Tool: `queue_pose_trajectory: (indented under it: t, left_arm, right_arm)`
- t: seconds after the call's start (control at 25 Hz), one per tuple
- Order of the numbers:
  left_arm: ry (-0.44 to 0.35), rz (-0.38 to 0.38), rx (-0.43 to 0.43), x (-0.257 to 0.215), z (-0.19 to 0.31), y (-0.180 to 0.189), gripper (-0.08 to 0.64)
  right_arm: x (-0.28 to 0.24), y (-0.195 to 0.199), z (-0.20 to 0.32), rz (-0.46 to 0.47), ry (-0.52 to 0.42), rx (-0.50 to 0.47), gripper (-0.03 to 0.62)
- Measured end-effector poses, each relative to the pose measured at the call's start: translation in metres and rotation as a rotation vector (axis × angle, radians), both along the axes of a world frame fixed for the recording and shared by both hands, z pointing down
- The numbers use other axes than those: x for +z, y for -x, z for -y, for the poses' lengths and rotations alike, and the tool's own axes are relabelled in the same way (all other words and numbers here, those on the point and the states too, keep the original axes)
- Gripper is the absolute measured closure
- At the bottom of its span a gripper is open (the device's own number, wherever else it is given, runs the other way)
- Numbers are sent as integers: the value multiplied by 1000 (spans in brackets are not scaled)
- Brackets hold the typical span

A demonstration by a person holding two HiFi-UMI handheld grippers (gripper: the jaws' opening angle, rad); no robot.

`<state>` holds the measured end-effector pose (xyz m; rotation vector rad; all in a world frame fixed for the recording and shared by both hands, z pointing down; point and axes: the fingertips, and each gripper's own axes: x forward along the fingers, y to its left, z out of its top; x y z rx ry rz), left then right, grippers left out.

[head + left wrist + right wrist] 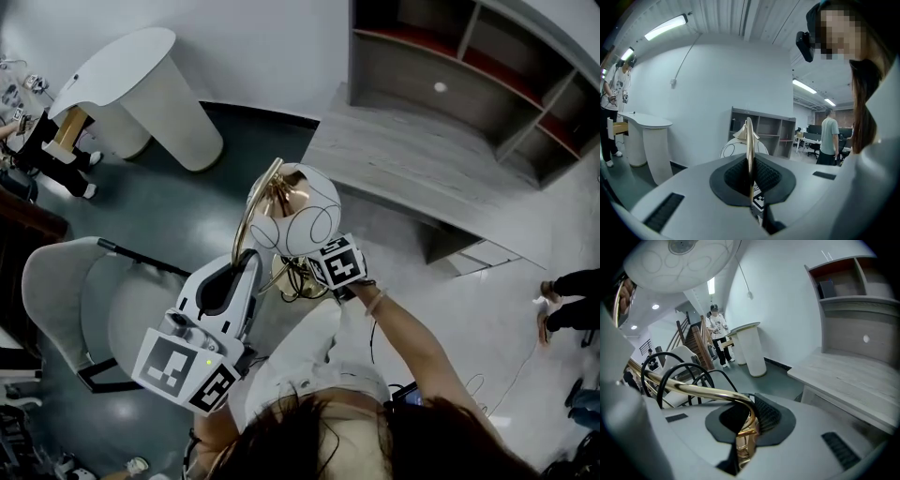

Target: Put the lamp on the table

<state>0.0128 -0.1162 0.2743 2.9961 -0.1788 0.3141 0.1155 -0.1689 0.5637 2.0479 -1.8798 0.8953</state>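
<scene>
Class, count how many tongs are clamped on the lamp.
2. The left tongs clamp the curved brass stem of the lamp; the right tongs clamp its brass tubing lower down.

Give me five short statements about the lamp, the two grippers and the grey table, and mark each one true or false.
1. The left gripper has its fingers closed on the gold stem of the lamp. True.
2. The lamp already stands on the grey table. False: both grippers hold it in the air, and no part of it rests on the table.
3. The right gripper is open and empty. False: it is shut on the lamp's gold tubing.
4. The lamp carries a white globe shade. True.
5. Open shelves rise at the back of the grey table. True.
</scene>
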Motion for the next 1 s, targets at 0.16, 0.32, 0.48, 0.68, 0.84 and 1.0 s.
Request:
queue_pose_trajectory:
  t: [0.16,0.32,0.48,0.68,0.84,1.0]
  left_arm:
    - [6,6,11,-1,7,-22,551]
    - [12,1,27,-2,15,-45,551]
    - [15,-9,35,-4,22,-67,551]
    - [30,-11,43,-9,36,-100,551]
    - [38,-2,53,-17,54,-133,552]
    - [37,-22,73,-19,53,-134,551]
  right_arm:
    - [0,-19,3,10,5,1,552]
    - [0,-43,10,7,7,6,552]
    - [-1,-66,17,1,14,7,553]
    - [-6,-97,29,7,23,13,552]
    - [-11,-126,45,22,35,14,552]
    - [-13,-132,46,16,30,26,552]
